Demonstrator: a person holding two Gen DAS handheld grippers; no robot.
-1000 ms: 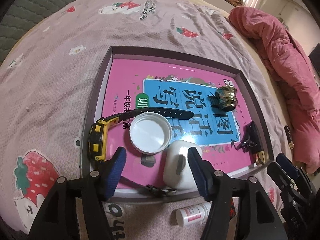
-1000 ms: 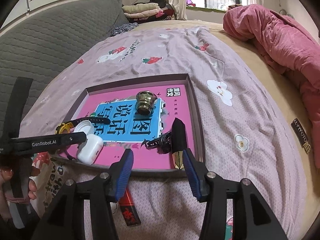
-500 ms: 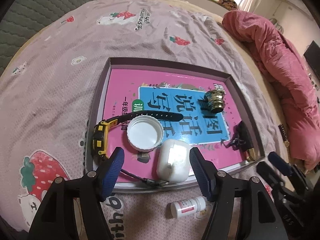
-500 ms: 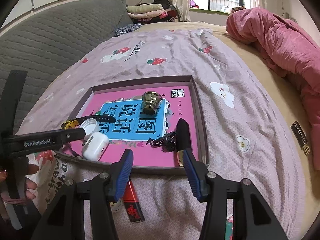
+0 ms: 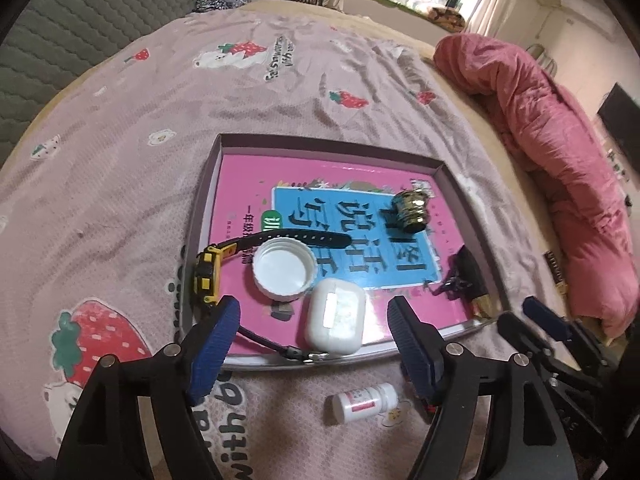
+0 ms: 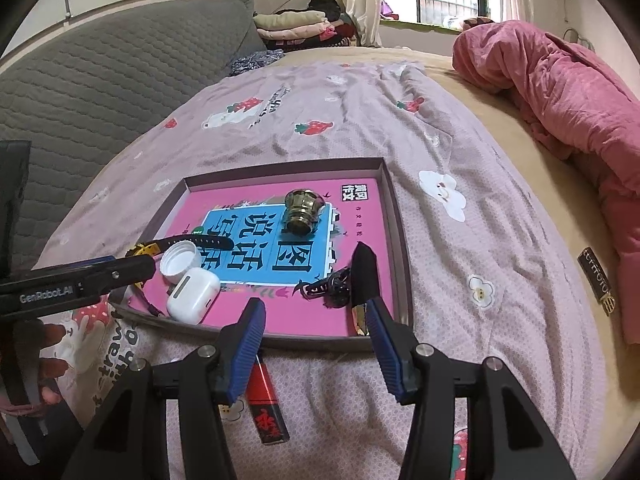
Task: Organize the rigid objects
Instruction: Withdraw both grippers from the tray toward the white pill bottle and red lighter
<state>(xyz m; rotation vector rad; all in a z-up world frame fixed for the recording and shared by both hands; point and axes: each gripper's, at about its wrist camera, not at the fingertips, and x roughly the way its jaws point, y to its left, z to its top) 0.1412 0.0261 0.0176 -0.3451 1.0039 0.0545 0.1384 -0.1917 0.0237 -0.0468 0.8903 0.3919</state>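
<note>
A shallow box tray (image 5: 208,184) (image 6: 396,216) with a pink book inside lies on the bed. In it are a white earbud case (image 5: 335,322) (image 6: 193,294), a white bottle cap (image 5: 284,269) (image 6: 180,260), a yellow-and-black watch (image 5: 208,274), a brass fitting (image 5: 412,211) (image 6: 303,212) and a black clip-like item (image 5: 466,272) (image 6: 360,274). My left gripper (image 5: 312,340) is open and empty, just behind the earbud case. My right gripper (image 6: 316,340) is open and empty at the tray's near edge. A small white pill bottle (image 5: 364,402) and a red-and-black lighter (image 6: 266,408) lie on the sheet outside the tray.
The bed has a lilac strawberry-print sheet (image 5: 120,160). A pink quilt (image 6: 560,92) is bunched along the right. A grey padded headboard (image 6: 100,80) stands at the left. A small dark tag (image 6: 598,286) lies on the tan sheet to the right.
My left gripper has let go of the earbud case, opened wider and pulled back and up; the case rests in the tray. My right gripper has drawn back slightly.
</note>
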